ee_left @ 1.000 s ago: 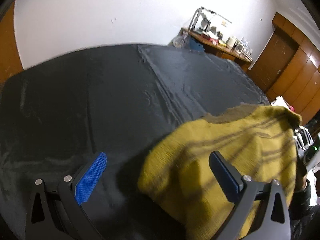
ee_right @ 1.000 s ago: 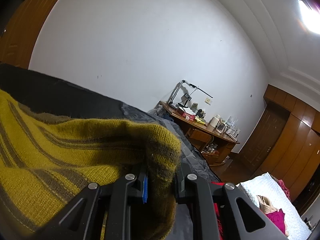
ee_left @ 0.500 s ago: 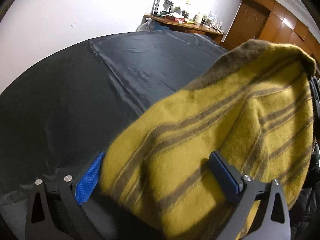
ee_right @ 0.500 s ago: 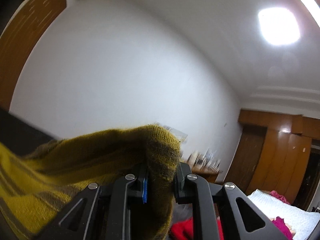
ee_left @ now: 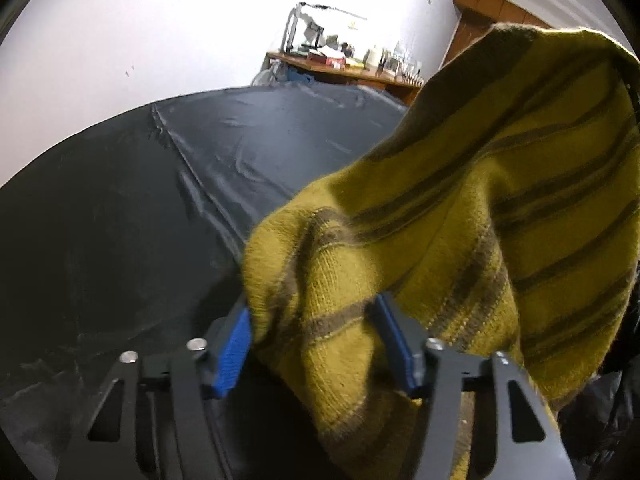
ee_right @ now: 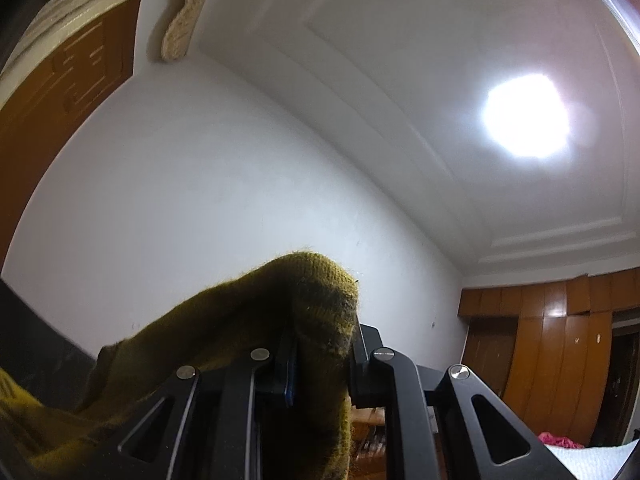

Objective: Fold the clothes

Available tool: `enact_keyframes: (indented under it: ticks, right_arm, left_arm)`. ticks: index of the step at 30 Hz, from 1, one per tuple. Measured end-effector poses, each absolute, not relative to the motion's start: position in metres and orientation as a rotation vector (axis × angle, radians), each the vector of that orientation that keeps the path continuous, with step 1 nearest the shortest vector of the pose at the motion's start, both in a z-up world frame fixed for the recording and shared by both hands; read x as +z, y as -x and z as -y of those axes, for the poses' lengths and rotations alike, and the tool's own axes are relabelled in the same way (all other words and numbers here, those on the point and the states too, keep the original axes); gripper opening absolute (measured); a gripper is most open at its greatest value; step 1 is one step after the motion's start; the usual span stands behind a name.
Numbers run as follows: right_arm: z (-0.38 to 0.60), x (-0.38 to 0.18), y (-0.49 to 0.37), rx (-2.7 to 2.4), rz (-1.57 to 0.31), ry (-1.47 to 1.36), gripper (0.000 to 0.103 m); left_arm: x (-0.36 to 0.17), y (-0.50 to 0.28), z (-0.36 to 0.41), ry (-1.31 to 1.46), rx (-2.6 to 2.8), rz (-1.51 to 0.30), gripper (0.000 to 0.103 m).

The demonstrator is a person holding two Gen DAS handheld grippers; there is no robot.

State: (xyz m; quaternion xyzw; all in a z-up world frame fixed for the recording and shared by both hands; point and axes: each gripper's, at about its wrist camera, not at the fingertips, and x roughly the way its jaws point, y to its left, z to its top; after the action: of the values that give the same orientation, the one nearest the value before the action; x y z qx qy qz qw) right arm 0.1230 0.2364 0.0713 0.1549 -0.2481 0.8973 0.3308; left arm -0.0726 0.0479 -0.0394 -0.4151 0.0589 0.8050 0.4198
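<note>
Closing on the sweater [ee_left: 460, 220] hem, left gripper [ee_left: 316, 344] angles down over open dark sheet [ee_left: 140, 220]; right gripper [ee_right: 324, 364] pinches a fold, tilted up.

Right claw [ee_right: 322, 364] is clamped tight on a bunched fold of the mustard knit sweater [ee_right: 256, 320] w/ dark stripes. The fabric humps up over the claw, then drapes away to the lower left of it. Cam is tilted way up: mostly white wall [ee_right: 192, 208] behind the sweater, and a bright ceiling light [ee_right: 526, 116] above and right of it. Wood wardrobe [ee_right: 560, 352] sits right of the claw, w/ smth pink [ee_right: 560, 440] on a white bed corner below that. Wooden door [ee_right: 52, 108] up left of the sweater.
</note>
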Motion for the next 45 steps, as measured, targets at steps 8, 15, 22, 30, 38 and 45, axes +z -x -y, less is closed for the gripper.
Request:
enact_keyframes:
  ticks: [8, 15, 22, 30, 38, 45]
  right_arm:
    - [-0.206, 0.128, -0.136, 2.22, 0.711, -0.75, 0.018]
    - [-0.19, 0.184, -0.155, 2.172, 0.662, -0.967, 0.018]
    - [-0.181, 0.224, -0.173, 2.178, 0.65, -1.051, 0.018]
    - [-0.171, 0.235, -0.182, 2.172, 0.673, -1.129, 0.018]
    - [-0.17, 0.244, -0.21, 2.186, 0.6, -1.153, 0.018]
    - [-0.18, 0.246, -0.225, 2.2, 0.547, -1.128, 0.018]
  left_arm:
    - [-0.009, 0.034, -0.051, 0.905, 1.982, -0.086, 0.06]
    - [0.008, -0.004, -0.06, 0.812, 1.901, -0.102, 0.081]
    - [0.007, -0.005, -0.069, 0.815, 1.88, -0.088, 0.082]
    - [0.03, 0.015, -0.057, 0.733, 1.866, -0.012, 0.083]
    - [0.042, 0.051, -0.079, 0.59, 1.777, -0.064, 0.085]
    - [0.019, 0.056, -0.127, 0.653, 1.584, -0.143, 0.085]
